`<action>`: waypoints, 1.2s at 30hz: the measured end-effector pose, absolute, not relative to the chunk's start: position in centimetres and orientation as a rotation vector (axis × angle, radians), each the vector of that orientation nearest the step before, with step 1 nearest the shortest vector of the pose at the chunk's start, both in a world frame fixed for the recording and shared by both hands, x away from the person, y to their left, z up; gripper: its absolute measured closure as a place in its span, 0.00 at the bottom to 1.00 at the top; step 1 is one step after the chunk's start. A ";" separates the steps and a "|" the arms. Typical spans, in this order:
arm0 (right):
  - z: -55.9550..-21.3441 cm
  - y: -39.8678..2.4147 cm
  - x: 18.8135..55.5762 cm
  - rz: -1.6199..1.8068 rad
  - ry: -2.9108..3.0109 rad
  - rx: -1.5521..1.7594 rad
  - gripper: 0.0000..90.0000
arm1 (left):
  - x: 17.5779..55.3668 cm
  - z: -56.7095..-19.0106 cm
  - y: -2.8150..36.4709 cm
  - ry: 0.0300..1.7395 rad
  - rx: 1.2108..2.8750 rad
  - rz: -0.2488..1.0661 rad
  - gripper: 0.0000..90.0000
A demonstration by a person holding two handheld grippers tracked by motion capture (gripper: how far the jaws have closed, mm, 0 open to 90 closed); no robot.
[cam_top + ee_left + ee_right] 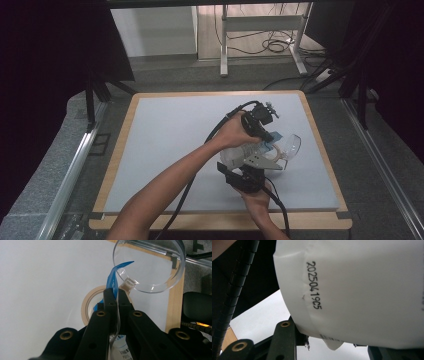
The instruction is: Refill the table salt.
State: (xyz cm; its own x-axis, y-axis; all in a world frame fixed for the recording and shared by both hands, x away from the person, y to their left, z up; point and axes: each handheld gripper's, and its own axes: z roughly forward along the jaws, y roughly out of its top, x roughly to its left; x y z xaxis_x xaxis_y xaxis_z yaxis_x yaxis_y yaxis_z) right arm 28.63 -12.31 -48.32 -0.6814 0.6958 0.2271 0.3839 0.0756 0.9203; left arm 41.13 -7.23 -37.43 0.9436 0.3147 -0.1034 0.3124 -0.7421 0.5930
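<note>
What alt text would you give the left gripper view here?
The left tool, its two black jaws closed together, pinches a blue strip that curls up toward a clear round container lying on the white table surface. A beige tape roll lies just beyond the jaws, and a white printed label shows between the jaw arms at the bottom.

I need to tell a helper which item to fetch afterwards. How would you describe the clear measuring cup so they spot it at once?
On the white board covering the table, look toward its right edge. The clear cup lies there beside the tape roll. It alone is see-through, round-rimmed, with a small handle.
</note>
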 end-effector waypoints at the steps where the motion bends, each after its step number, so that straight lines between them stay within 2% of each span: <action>1: -48.3 -12.3 28.6 1.640 2.084 1.083 0.64 | 41.1 -37.4 -7.2 0.442 2.456 0.004 1.00; 36: -48.1 -12.6 28.7 1.657 2.072 1.096 0.64 | 41.3 -37.3 -7.6 0.437 2.457 0.000 1.00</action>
